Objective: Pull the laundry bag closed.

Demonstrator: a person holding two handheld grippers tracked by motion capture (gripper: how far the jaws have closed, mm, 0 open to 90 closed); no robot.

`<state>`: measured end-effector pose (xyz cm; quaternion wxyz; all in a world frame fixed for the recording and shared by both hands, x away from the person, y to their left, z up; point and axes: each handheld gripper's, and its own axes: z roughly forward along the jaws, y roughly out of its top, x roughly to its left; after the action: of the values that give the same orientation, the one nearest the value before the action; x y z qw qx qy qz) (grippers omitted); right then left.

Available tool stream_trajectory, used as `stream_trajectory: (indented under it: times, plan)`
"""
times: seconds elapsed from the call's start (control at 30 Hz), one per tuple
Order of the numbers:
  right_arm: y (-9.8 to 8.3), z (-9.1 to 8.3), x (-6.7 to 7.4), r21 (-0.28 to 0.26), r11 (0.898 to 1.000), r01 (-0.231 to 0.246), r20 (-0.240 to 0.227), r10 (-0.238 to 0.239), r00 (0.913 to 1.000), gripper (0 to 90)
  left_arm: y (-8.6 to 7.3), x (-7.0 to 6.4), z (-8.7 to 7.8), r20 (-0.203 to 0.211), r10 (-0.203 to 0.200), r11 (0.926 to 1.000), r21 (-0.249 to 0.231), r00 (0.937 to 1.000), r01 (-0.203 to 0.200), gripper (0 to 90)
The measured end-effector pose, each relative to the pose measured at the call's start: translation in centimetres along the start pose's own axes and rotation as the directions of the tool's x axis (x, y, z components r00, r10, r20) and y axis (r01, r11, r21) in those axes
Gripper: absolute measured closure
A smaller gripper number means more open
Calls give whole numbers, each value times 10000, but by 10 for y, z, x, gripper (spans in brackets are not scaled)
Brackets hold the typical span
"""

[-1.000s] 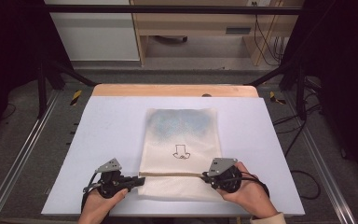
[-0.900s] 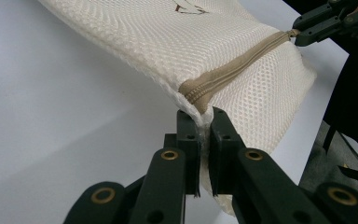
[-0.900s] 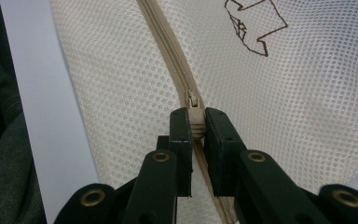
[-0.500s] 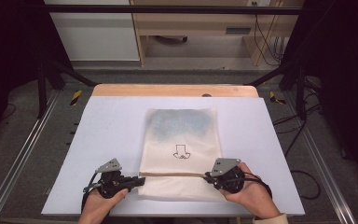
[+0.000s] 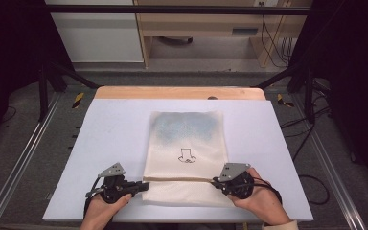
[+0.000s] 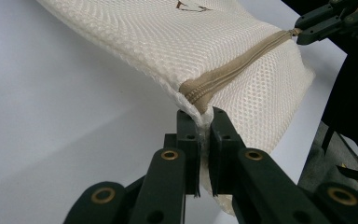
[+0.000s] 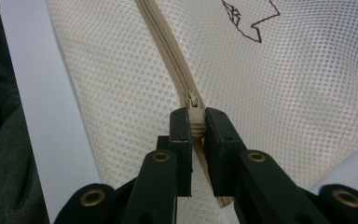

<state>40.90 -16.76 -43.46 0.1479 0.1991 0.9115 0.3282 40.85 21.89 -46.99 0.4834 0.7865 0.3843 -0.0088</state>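
Cream mesh bag (image 5: pixel 186 158) flat on white table (image 5: pixel 115 129), near front edge. Left gripper (image 6: pixel 199 133) clenched on zip's end corner; right gripper (image 7: pixel 194 125) pinching zip pull (image 7: pixel 193 103).

From my remote station I see the white table (image 5: pixel 115 124) with a wooden strip along its far edge, grey floor (image 5: pixel 24 143) on both sides, a pale cabinet (image 5: pixel 96 33) and wooden shelving (image 5: pixel 201 24) behind, and cables (image 5: pixel 273 38) at the back right.
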Motion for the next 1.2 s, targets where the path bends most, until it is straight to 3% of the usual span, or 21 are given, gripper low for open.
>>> stream_trajectory:
  times: [1.2]
  plan:
    - [-9,-9,-3,-69,9999,-150,137,151,9998,817,1,-1,0,40,67,10000,-63,10000,-67,848]
